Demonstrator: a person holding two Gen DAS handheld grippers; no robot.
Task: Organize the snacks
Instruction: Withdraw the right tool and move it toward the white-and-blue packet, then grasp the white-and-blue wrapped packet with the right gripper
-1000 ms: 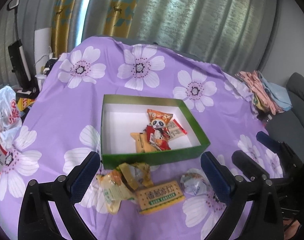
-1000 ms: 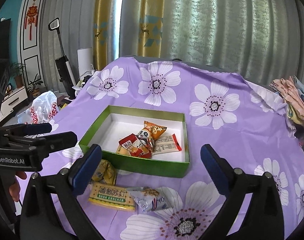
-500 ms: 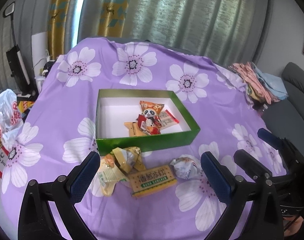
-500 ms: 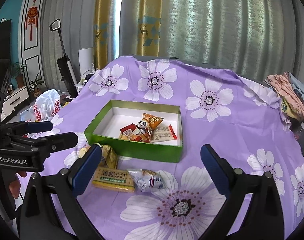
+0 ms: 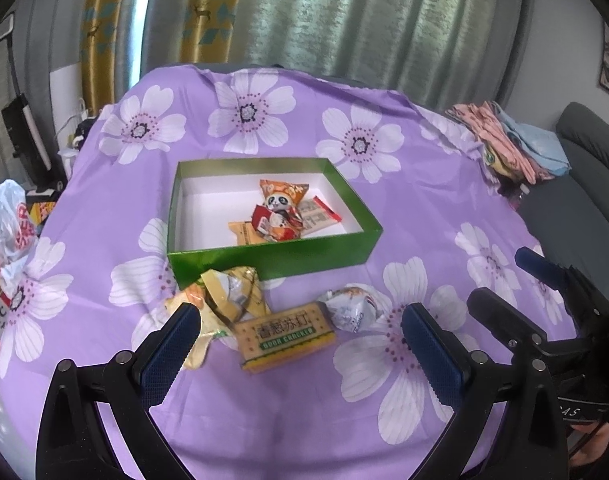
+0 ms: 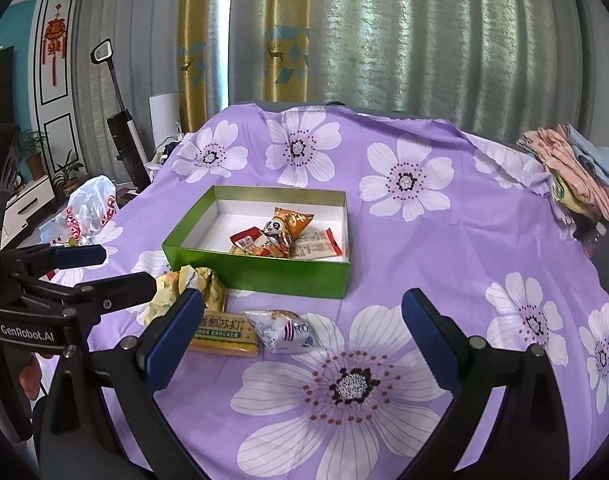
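The table (image 5: pixel 116 208) under its purple cloth with white flowers runs out of view at the near edge in both views. On it sits the shallow green cardboard box (image 5: pixel 272 258) with a white inside; its front wall hides the lower part of the packets piled within, where an orange panda-print bag (image 5: pixel 282 200) lies on top. Just in front of the box lie crumpled yellow wrappers (image 5: pixel 224 292), partly covered by a left finger pad, a tan soda-cracker pack (image 5: pixel 286 334) and a small white sachet (image 5: pixel 352 308) whose print is too small to read. The left claw (image 5: pixel 300 344) and right claw (image 6: pixel 300 332) hang wide open, holding nothing. Both have drawn back from the box since a second ago.
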